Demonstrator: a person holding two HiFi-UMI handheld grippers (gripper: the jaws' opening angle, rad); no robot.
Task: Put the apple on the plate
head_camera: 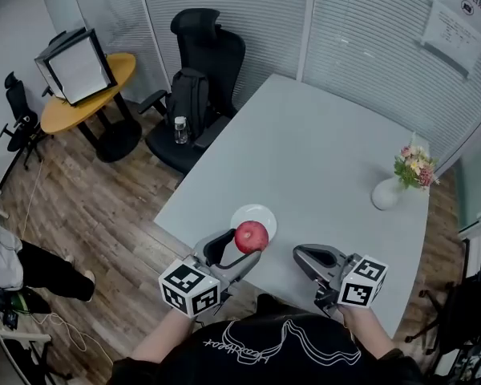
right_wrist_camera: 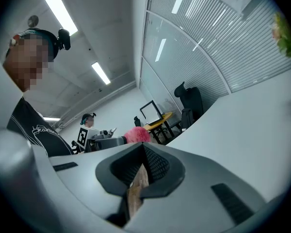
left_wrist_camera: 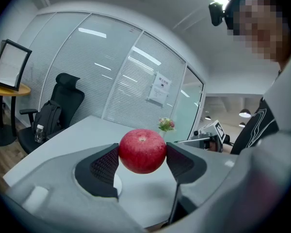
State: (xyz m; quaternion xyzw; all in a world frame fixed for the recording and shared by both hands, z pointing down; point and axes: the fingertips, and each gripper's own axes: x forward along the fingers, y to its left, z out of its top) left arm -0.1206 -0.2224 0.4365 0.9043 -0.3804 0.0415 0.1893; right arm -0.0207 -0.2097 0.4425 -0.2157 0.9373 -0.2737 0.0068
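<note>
Red apple (head_camera: 252, 236), stem dimple up, is clamped between the fingers of the left gripper (head_camera: 242, 255) and held over the near rim of the white plate (head_camera: 256, 212). The right gripper (head_camera: 299, 254) hovers just beside it, fingers together. The plate lies by the grey desk's (head_camera: 329, 151) near edge. Open surface runs to a flower vase (head_camera: 385, 192) at far right. Beyond stand a black chair (head_camera: 208, 54) and wooden floor (head_camera: 88, 207).

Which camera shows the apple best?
Left gripper view: the apple sits large and central in the left tool. Head view shows it small by the plate; right gripper view, only a red sliver.
</note>
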